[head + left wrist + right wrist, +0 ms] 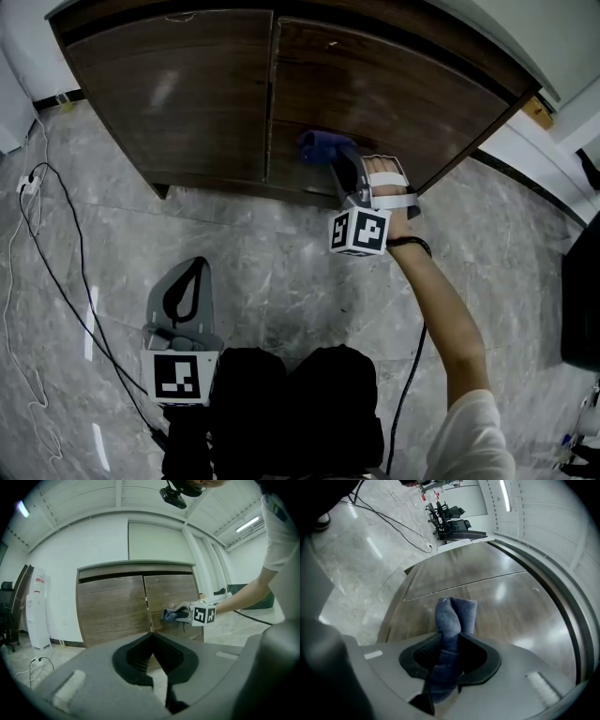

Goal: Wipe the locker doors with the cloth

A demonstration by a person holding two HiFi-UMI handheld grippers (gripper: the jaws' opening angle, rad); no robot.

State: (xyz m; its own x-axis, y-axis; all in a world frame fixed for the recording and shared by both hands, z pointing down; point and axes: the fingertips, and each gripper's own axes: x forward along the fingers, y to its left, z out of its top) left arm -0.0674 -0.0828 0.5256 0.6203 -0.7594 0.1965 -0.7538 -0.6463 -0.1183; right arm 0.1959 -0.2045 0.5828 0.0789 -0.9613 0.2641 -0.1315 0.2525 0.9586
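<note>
Right gripper (336,167), clamped on the crumpled blue cloth (317,147), meets the brown wooden right locker door's (403,94) lower left corner. The closed, empty left gripper (187,281) hangs well apart.

You stand on a glossy grey marbled floor (281,258). A black cable (82,272) trails across it at your left. White wall (61,550) ahead, water dispenser (37,611) against it. Ceiling strip light (248,524) lit.

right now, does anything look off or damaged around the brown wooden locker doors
Nothing looks damaged or askew. Both brown wooden locker doors are closed. The bunched blue cloth is clamped in the right gripper against the right-hand door. Only loose black and white cables trail over the grey marble floor at left.
</note>
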